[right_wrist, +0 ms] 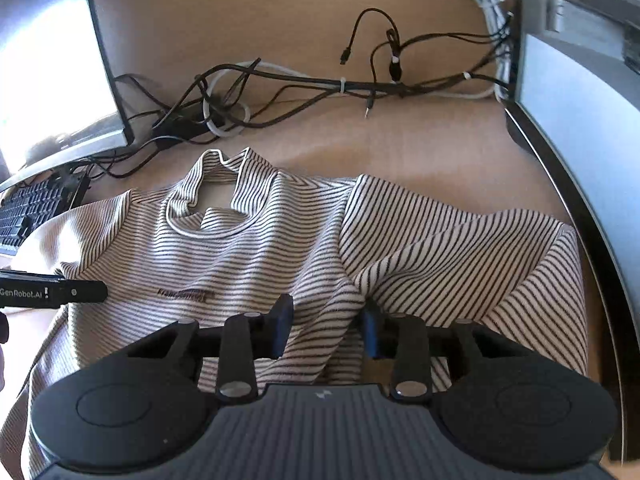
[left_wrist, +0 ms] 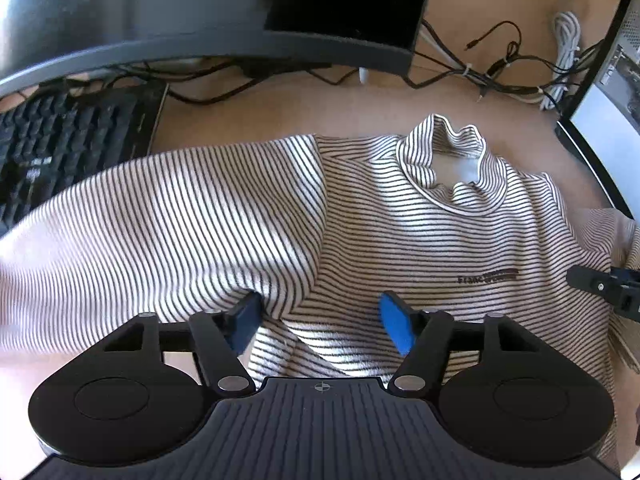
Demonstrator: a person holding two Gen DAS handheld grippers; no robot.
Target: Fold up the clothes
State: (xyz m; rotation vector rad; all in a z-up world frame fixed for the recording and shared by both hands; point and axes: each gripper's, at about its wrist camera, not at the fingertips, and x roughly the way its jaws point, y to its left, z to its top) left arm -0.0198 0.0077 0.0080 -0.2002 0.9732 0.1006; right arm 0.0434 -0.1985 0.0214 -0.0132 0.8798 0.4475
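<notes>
On the bench (right_wrist: 420, 148) before you lies a striped shirt (left_wrist: 400, 232), front up, collar rumpled, both sleeves folded inward. Your left claw (left_wrist: 320, 322) and right claw (right_wrist: 326, 330) hover over it, both spread, holding nothing.

Blurred left sleeve (left_wrist: 120, 248), edge-cropped

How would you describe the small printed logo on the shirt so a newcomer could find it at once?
On the tan desk lies a striped shirt. Below its high collar, on the chest, sits the logo: one short dark line of text, the only print among the stripes.
</notes>
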